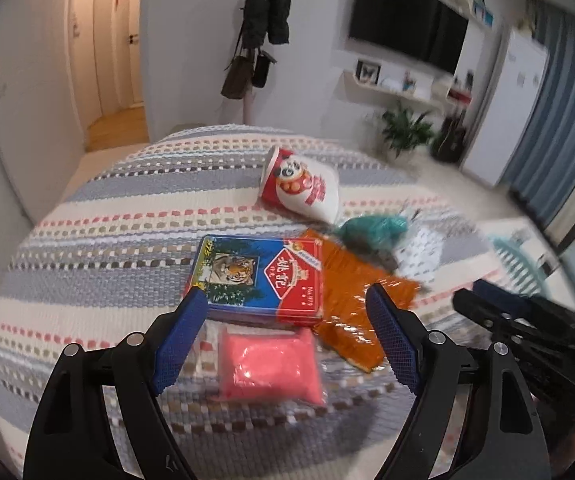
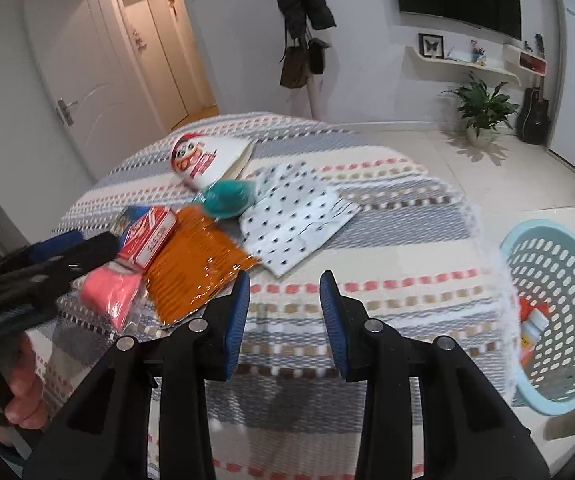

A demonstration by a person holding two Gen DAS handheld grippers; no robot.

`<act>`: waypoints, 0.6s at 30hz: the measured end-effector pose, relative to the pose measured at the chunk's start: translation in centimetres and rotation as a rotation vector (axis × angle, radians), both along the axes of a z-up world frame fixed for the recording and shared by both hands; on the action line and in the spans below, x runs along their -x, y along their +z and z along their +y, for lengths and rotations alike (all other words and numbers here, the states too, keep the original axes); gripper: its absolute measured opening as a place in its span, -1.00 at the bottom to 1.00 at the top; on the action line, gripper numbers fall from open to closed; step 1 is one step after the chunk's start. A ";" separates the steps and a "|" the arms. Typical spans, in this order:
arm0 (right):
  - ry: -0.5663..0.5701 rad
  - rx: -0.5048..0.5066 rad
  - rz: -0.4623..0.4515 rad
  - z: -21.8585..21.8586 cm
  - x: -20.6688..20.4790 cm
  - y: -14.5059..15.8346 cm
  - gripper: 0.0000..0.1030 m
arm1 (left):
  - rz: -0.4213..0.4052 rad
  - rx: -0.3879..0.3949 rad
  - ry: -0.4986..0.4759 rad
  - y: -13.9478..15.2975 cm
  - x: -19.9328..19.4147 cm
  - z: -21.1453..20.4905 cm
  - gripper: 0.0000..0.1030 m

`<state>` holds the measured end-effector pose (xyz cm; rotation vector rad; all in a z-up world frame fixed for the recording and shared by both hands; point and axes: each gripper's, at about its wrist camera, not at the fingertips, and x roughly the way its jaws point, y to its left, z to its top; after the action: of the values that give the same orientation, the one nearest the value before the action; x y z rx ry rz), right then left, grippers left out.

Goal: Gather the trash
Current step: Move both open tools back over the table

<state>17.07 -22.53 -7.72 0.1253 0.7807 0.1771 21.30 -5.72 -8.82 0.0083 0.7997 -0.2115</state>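
Pink packet (image 1: 271, 364) lies flat on the bed (image 1: 99, 240), long axis toward the card box (image 1: 259, 276) it touches. Left gripper (image 1: 287, 300) wide open around it, right gripper (image 2: 283, 280) open, both empty. Basket (image 2: 551, 320) off the bed's right edge.

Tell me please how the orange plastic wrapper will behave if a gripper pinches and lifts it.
The orange plastic wrapper lies flat and crinkled on the striped cloth, so it is probably light and floppy and would droop from a pinch. Its glossy glare suggests a slippery film. The card box seems to overlap one edge, so it may drag.
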 end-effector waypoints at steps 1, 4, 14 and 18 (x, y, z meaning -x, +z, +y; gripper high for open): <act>0.002 0.004 0.004 0.2 0.0 -0.3 -0.36 | 0.003 -0.035 0.010 -0.4 -0.3 -0.3 0.56; 0.000 0.016 0.020 0.2 -0.2 -0.6 -0.36 | 0.003 -0.130 0.040 -1.3 -0.9 -0.4 0.52; 0.004 -0.011 0.021 -0.4 -0.7 -0.5 -0.36 | 0.052 -0.099 0.164 -1.5 0.3 7.0 0.41; 0.008 -0.003 0.017 -0.2 -0.8 -0.5 -0.36 | 0.091 -0.040 0.232 -1.3 0.2 10.6 0.38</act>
<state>17.84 -22.74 -8.23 0.1266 0.7978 0.1848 21.09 4.85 -10.16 -0.0571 0.8881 0.0238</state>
